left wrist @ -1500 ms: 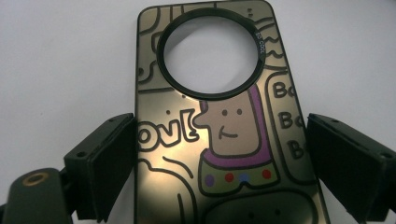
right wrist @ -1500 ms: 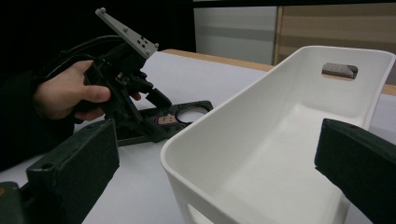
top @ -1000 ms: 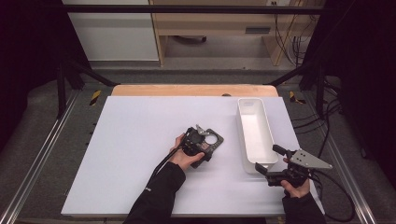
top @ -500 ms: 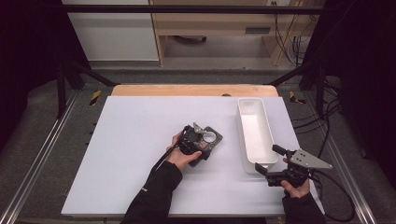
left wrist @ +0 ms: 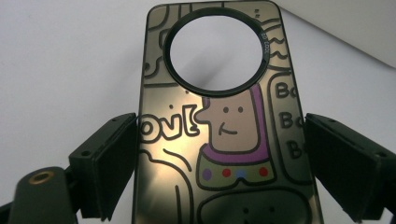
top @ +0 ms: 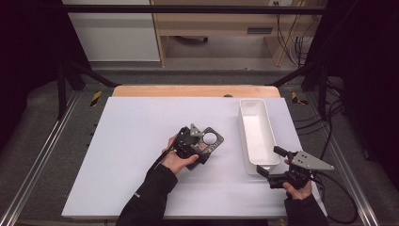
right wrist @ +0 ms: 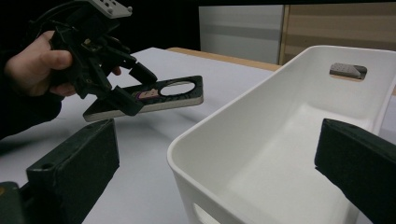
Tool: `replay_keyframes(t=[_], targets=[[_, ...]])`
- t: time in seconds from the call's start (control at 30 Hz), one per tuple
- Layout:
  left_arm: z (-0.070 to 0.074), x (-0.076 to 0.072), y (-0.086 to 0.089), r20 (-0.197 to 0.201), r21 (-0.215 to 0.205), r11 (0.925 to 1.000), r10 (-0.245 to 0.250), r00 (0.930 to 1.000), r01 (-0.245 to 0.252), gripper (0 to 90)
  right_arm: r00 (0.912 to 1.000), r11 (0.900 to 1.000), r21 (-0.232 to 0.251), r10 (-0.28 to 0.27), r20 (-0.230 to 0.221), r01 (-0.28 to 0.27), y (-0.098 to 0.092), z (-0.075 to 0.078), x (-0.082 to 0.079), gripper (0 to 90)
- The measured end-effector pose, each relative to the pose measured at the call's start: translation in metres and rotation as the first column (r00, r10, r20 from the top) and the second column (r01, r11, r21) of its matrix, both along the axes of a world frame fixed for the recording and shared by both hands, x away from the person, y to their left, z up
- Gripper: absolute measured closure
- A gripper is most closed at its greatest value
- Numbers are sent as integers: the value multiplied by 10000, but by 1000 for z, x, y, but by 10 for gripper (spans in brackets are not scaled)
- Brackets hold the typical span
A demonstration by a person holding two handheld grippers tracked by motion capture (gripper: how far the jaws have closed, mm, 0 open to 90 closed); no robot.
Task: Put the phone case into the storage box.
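Observation:
A dark phone case (top: 215,144) with a cartoon print and a round camera hole is held a little above the white table (top: 117,155), tilted. My left gripper (top: 195,146) is shut on it. In the left gripper view both jaws press the long sides of the case (left wrist: 224,154). My right gripper (top: 269,161) stands open at the near end of a white bin (top: 243,136), holding nothing. The right gripper view looks over the bin's near rim (right wrist: 196,135), with the case (right wrist: 187,95) and the left gripper (right wrist: 126,86) beyond it.
The long, narrow bin lies lengthwise at the table's right side and nothing lies inside it. A wooden strip (top: 188,91) borders the table's far edge. Metal rails (top: 42,155) run along both sides, and cables (top: 329,127) hang at the right.
The left gripper and the case have shifted very slightly. The right gripper has stayed where it was.

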State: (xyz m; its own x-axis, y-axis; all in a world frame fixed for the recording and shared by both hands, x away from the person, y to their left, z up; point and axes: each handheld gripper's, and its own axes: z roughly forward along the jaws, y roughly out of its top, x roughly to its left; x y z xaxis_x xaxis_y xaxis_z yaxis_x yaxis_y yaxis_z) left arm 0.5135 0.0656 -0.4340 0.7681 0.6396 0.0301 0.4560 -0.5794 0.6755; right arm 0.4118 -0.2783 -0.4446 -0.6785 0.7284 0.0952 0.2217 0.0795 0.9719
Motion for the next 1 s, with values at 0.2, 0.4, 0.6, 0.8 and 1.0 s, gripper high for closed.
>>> replay_keyframes(t=[0.2, 0.4, 0.6, 0.8, 1.0], targets=[[6, -9, 7, 69, -194, 9996, -189, 9998, 190, 117, 10000, 10000, -7, 22, -6, -22, 1, 0, 0, 3], [10, -19, 14, 140, -326, 9988, -354, 9993, 358, 117, 10000, 10000, -22, 34, -7, -34, 1, 0, 0, 3], [13, -30, 22, 259, -451, 9973, -574, 9980, 586, 117, 9999, 9999, -46, 109, -16, -109, 1, 0, 0, 3], [14, -38, 34, 235, -541, 9959, -718, 9971, 730, 117, 9997, 9996, -110, 241, -30, -241, 2, 0, 0, 3], [14, -43, 46, 228, -636, 9948, -781, 9967, 794, 117, 9995, 9994, -140, 307, -37, -307, 2, 0, 0, 3]])
